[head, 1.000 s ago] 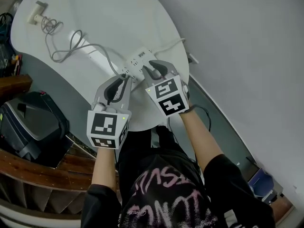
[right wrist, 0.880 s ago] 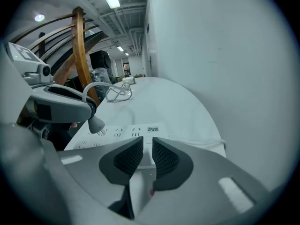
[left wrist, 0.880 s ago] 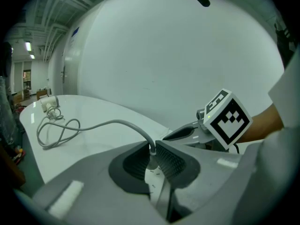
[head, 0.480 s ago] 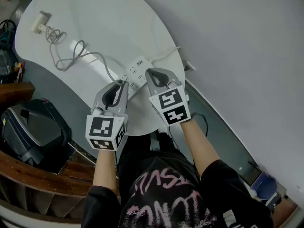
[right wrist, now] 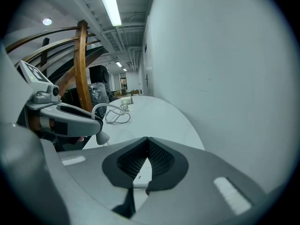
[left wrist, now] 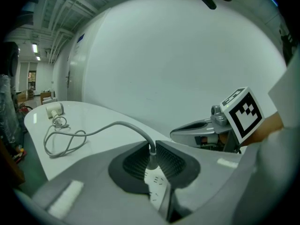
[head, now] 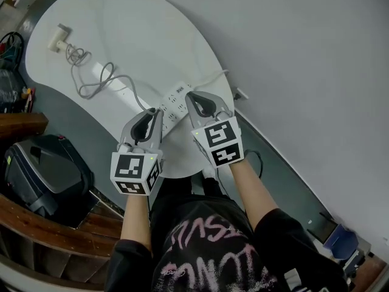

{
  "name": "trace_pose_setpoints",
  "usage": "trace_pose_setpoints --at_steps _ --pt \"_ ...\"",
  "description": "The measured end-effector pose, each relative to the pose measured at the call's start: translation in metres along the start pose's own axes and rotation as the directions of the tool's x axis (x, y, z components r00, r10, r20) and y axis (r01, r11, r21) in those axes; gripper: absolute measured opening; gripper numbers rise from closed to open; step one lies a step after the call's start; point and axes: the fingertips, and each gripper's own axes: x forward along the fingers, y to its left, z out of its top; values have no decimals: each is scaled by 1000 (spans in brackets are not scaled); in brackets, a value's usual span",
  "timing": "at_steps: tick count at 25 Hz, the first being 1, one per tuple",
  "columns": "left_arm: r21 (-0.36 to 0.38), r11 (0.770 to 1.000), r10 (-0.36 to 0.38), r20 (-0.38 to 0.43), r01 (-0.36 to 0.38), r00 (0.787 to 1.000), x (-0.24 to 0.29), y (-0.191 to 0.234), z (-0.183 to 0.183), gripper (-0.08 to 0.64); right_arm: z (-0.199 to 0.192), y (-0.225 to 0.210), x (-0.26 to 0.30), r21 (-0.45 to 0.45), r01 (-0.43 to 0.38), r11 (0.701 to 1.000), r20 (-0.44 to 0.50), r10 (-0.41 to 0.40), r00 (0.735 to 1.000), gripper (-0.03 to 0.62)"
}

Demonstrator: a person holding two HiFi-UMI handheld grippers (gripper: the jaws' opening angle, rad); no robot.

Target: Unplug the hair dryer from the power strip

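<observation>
Two grippers hover over the power strip [head: 173, 100], which lies slantwise near the table's [head: 152, 35] front edge. The left gripper [left wrist: 153, 144] pinches the plug [left wrist: 152, 163], long axis upright, its cord [left wrist: 112, 125] arching off to the hair dryer [head: 61, 34] lying at the far end. The right gripper [right wrist: 147, 142] has just closed its jaws, tips together, empty.

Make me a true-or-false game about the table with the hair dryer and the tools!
1. The hair dryer lies on the white table. True.
2. The left tool pinches the hair dryer's plug. True.
3. The cord is pulled tight and straight. False: it lies in loose loops on the table.
4. The hair dryer is black. False: it is a pale, whitish colour.
</observation>
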Motion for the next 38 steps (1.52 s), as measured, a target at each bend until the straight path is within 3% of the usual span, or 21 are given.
trace_pose_setpoints --at_steps 15,38 --pt "2 1000 16 84 -16 996 -20 3 33 51 46 3 -30 -9 41 999 115 -40 993 23" --pt "8 998 56 229 -60 972 -60 5 81 52 102 11 -78 -26 93 995 272 -83 959 21"
